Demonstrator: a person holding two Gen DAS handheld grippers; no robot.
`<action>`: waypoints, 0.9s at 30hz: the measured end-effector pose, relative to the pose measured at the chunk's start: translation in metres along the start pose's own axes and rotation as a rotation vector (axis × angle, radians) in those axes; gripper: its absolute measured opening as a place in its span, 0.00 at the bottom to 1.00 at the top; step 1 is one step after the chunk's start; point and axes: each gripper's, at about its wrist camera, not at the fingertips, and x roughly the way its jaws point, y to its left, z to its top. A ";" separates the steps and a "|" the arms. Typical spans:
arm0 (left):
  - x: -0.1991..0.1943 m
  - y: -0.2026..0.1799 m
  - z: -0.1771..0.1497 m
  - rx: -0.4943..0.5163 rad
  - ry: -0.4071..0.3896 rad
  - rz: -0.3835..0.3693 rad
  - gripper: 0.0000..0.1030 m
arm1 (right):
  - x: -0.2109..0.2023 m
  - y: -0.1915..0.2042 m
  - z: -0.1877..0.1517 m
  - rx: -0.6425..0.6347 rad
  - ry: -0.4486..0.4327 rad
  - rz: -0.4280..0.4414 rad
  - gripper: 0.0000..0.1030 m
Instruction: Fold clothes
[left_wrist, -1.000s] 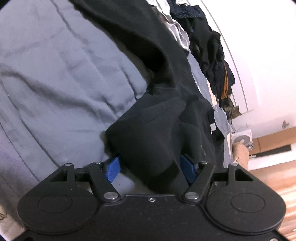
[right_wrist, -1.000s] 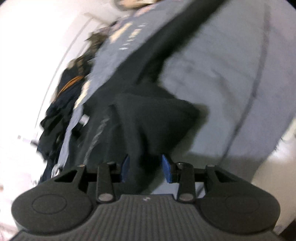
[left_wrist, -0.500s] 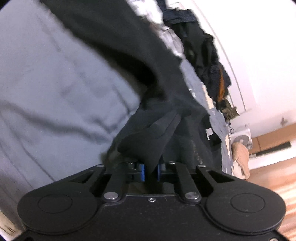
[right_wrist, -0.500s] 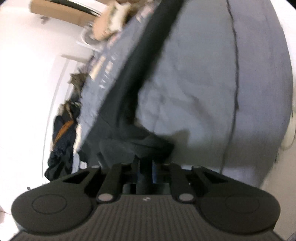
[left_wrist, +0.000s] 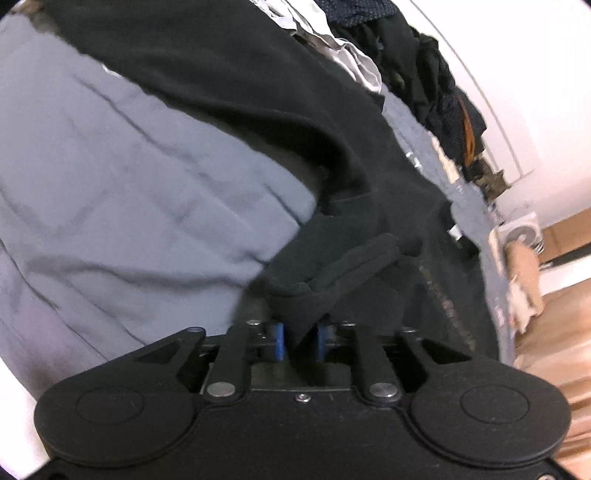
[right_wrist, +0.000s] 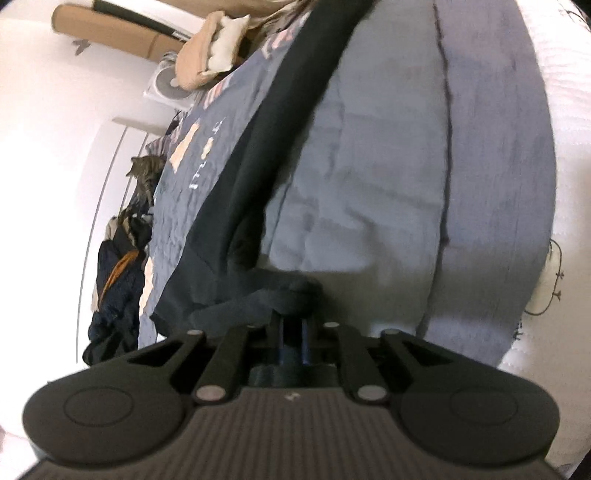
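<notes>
A black garment (left_wrist: 258, 92) lies stretched across a grey-blue bed sheet (left_wrist: 129, 184). My left gripper (left_wrist: 298, 339) is shut on a bunched corner of it, the cloth pinched between the blue pads (left_wrist: 277, 339). In the right wrist view the same black garment (right_wrist: 280, 122) runs away as a long taut band. My right gripper (right_wrist: 291, 336) is shut on its near end, a rolled fold just in front of the jaws. Both held ends are lifted a little off the sheet.
A heap of dark clothes (left_wrist: 436, 85) with an orange strip lies along the far bed edge by the white wall (left_wrist: 535, 74). A tabby cat (right_wrist: 146, 177) sits beside another dark pile (right_wrist: 118, 280). A small white fan (right_wrist: 166, 86) and wooden floor (left_wrist: 554, 350) lie beyond.
Both grippers went from open around the black cloth to shut on it. The garment has since been pulled taut and raised, and the right wrist view has swung round.
</notes>
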 end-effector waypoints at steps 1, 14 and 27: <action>-0.001 -0.001 -0.003 -0.004 -0.011 -0.013 0.61 | 0.002 0.001 -0.001 -0.012 0.006 -0.012 0.11; 0.001 0.006 -0.002 -0.047 -0.097 -0.037 0.10 | -0.004 0.003 -0.001 -0.029 -0.025 0.042 0.08; -0.044 -0.005 -0.015 0.123 0.065 0.129 0.10 | -0.091 0.004 0.007 -0.232 0.154 -0.023 0.08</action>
